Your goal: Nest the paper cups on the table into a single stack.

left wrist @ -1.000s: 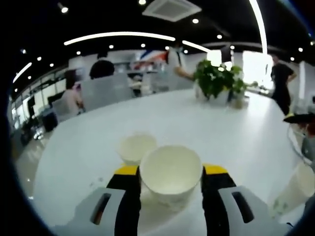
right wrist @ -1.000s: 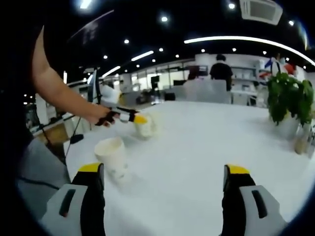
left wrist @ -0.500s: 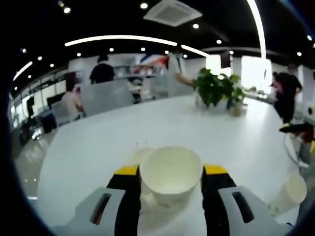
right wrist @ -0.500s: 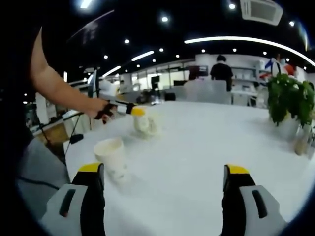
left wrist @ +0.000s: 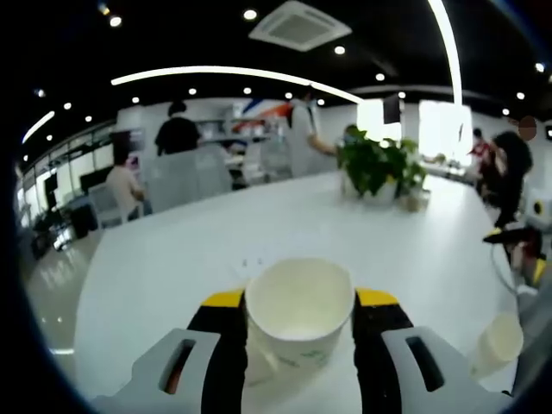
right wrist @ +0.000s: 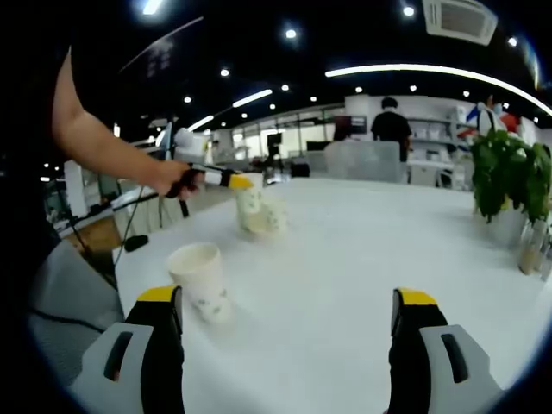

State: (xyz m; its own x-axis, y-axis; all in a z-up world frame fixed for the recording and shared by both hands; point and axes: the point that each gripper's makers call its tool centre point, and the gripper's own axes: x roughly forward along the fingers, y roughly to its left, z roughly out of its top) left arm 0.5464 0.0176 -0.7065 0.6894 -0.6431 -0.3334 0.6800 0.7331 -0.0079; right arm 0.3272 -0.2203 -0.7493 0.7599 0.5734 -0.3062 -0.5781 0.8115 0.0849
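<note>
- Left gripper view: the left gripper (left wrist: pixel 299 332), black with yellow-tipped fingers, pinches a white paper cup with a faint green print (left wrist: pixel 297 317) by its side walls, mouth open toward the camera, held over the near part of the round white bench (left wrist: pixel 172 259).
- Same view: under the held cup a second rim line shows at its lower left; whether that is another cup being nested into, I cannot tell.
- Same view, near right edge: a second white paper cup (left wrist: pixel 497 343), standing apart from the held one.
- Same view, far side of the bench: a green potted plant in a white pot (left wrist: pixel 378 166); people and office desks beyond.
- Right gripper view: the right gripper (right wrist: pixel 287 345) has its fingers spread wide with nothing between them, low over the bench near edge.
- Same view, near left: the lone white paper cup (right wrist: pixel 200 280) stands upright, mouth up, just beyond the left finger.
- Same view, farther left: the other gripper, in a person's hand (right wrist: pixel 169 178), holds a cup just above or in another cup (right wrist: pixel 272 217) on the bench; contact is unclear.
- Handling, as judged: the cups are very light, thin-walled and easily crushed or tipped; hold them gently across the side wall just below the stiffer rolled rim, and lower each straight to avoid jamming.
</note>
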